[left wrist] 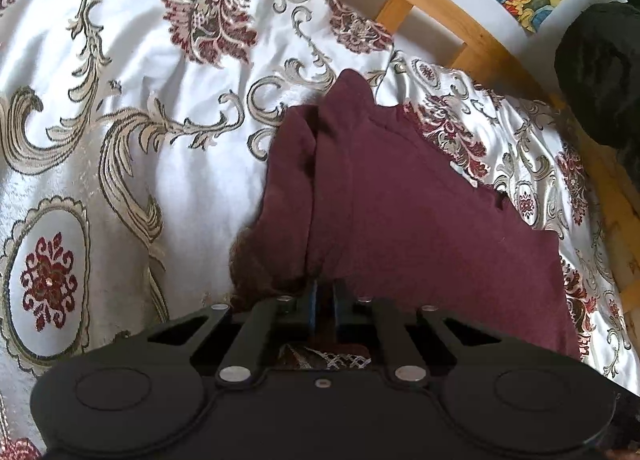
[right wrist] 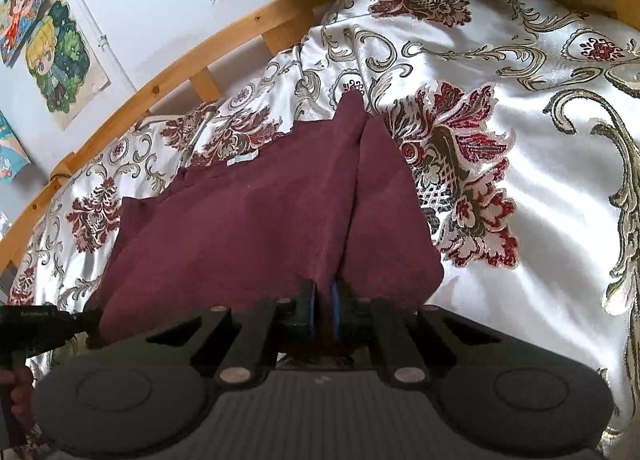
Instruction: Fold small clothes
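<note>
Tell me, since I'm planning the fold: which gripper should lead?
Neither clearly: left gripper and right gripper both pinch the maroon garment's near edge above the bedspread. They should probably move together.

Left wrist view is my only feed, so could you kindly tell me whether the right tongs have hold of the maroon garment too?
Observer: Yes, the right tongs are shut on a pinched ridge of the maroon garment.
Operator: Thank you. What lies to their right?
Observer: The garment ends just past them; beyond it is floral bedspread.
Operator: And is anything on the wall?
Observer: A cartoon poster of a blonde girl hangs above the wooden bed rail.
</note>
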A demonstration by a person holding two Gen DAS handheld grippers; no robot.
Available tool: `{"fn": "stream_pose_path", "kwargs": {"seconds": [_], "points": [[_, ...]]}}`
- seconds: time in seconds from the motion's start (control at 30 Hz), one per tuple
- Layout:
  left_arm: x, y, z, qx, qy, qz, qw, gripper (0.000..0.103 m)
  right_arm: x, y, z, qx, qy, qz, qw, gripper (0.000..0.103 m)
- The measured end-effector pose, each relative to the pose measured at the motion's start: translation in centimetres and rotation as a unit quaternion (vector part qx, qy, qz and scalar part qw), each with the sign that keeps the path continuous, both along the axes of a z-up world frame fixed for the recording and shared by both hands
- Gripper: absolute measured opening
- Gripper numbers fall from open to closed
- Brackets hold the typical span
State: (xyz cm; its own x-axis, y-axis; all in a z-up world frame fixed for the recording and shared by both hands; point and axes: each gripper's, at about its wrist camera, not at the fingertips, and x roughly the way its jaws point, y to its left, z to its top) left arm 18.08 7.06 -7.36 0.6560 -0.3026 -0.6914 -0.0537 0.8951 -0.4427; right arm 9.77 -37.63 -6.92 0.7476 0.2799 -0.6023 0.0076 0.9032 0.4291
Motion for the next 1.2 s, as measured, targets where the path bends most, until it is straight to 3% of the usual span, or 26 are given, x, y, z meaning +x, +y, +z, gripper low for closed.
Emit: {"fn": "stream_pose_path", "kwargs": {"seconds": [1.0,1.1,1.2], "points": [[0.3,0.2,-0.3,-0.001,0.005,-0.005,1.0,0.012,-0.2,-0.2,-0.3,0.008,-0.005,-0.011,1.0,0.011],[0.5,-0.2,0.2,0.013,0.007,-0.009,0.9998,0.014,-0.3,0.1,-0.2,0.001,-0.008,-0.01,1.0,0.014],[0.7,-1.4,1.2,0.064,-0.003,-0.03,0.9975,0.027,-0.3,0.5,0.0,-0.012,-0.01,-0.01,1.0,0.016]]}}
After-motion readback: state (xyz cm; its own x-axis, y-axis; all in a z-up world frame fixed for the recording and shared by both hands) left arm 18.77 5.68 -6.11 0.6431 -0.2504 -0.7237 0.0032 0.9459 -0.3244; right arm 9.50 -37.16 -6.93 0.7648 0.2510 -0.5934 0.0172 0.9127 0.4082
